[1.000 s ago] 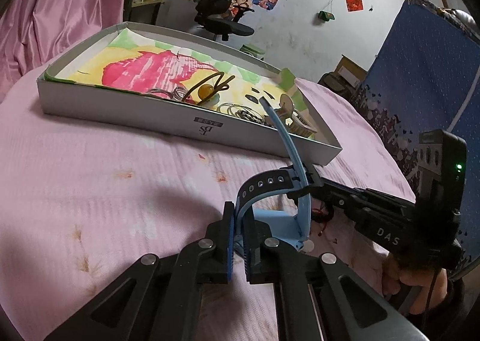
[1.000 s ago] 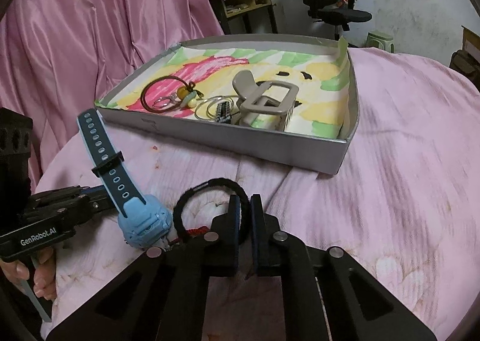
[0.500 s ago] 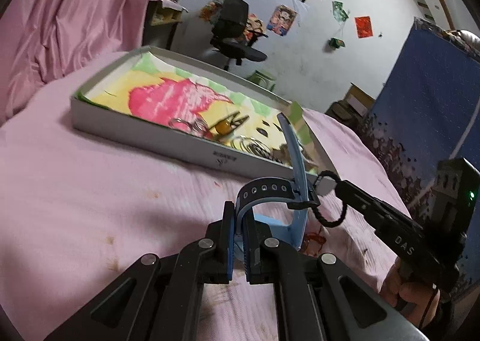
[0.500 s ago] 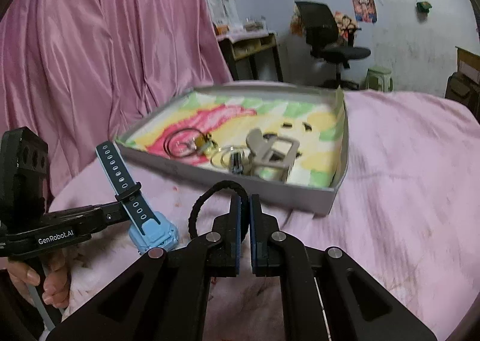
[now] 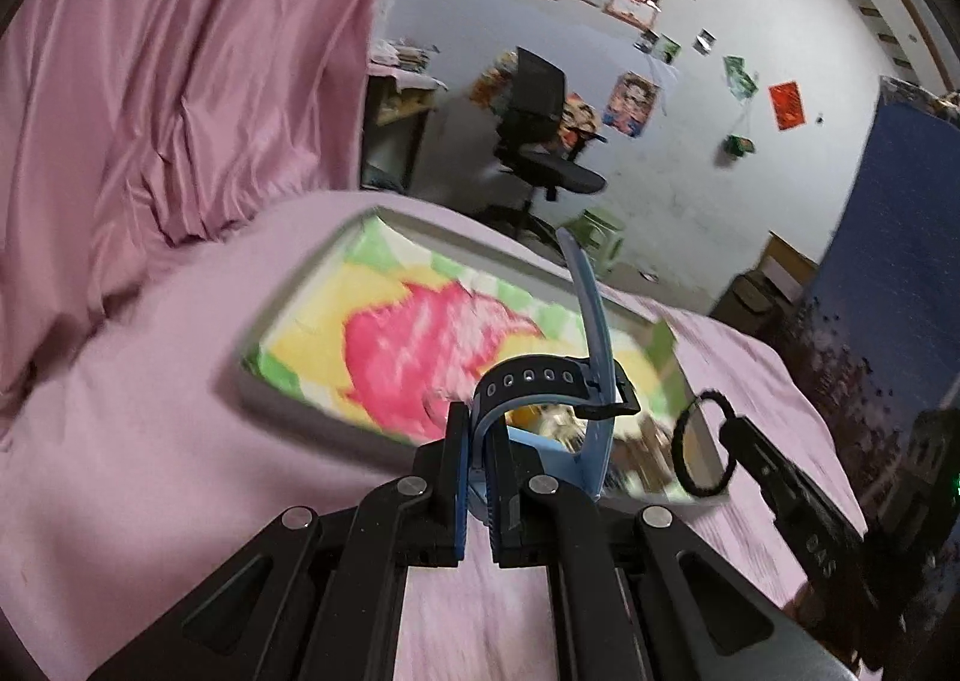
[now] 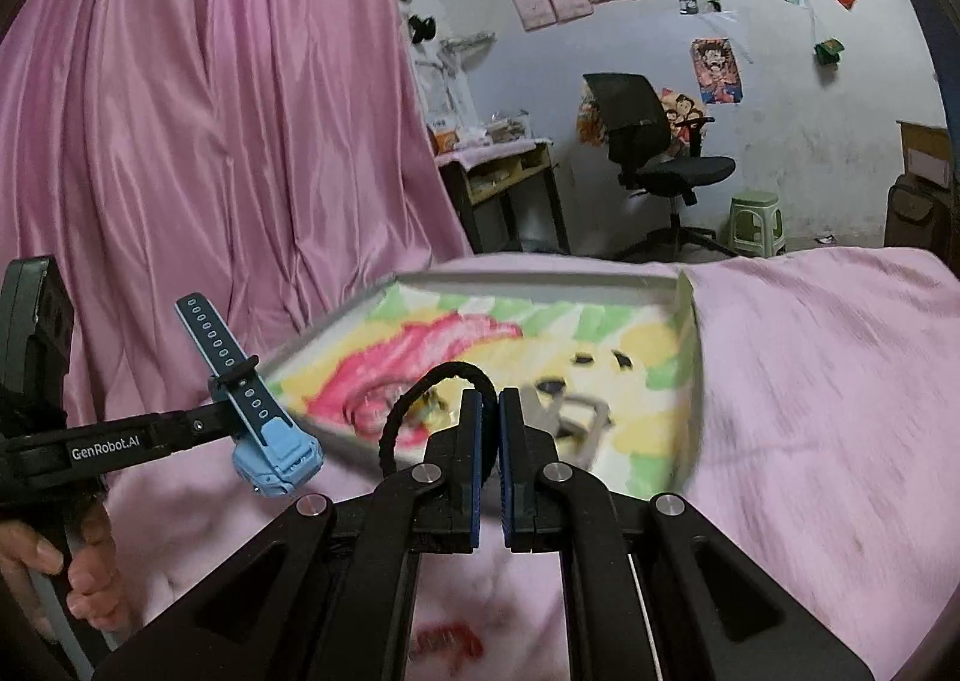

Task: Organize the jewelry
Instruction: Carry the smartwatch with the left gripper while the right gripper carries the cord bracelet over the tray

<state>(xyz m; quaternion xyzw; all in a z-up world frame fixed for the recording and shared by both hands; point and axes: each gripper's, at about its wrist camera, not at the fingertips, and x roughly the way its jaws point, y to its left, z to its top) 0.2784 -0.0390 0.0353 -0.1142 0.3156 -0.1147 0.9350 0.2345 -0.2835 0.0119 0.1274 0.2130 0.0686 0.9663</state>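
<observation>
Both items are now off the pink bedspread (image 6: 840,381): a second ago the light-blue plastic watch with dark perforated strap (image 5: 594,381) and the black braided cord loop (image 6: 432,399) were down on the cloth just in front of the tray's near wall; now both are lifted and hang over that near edge. Left gripper (image 5: 477,477): jaws closed tight on the watch strap, watch body hanging below, free strap end standing up. Right gripper (image 6: 489,465): jaws all but closed, pinching the cord loop, which arcs up to the left of the fingers. Reads as pick done, carry under way; drop into the shallow grey tray with the pink-yellow-green liner (image 6: 540,276) not yet made. Right view alone shows the watch case clear of the cloth, a grey clip (image 6: 570,411) lying in the tray near its front edge, and a hand (image 6: 78,579) on the left handle. Left view alone shows the loop hanging over the tray's near right corner. Tray contents are motion-blurred.
</observation>
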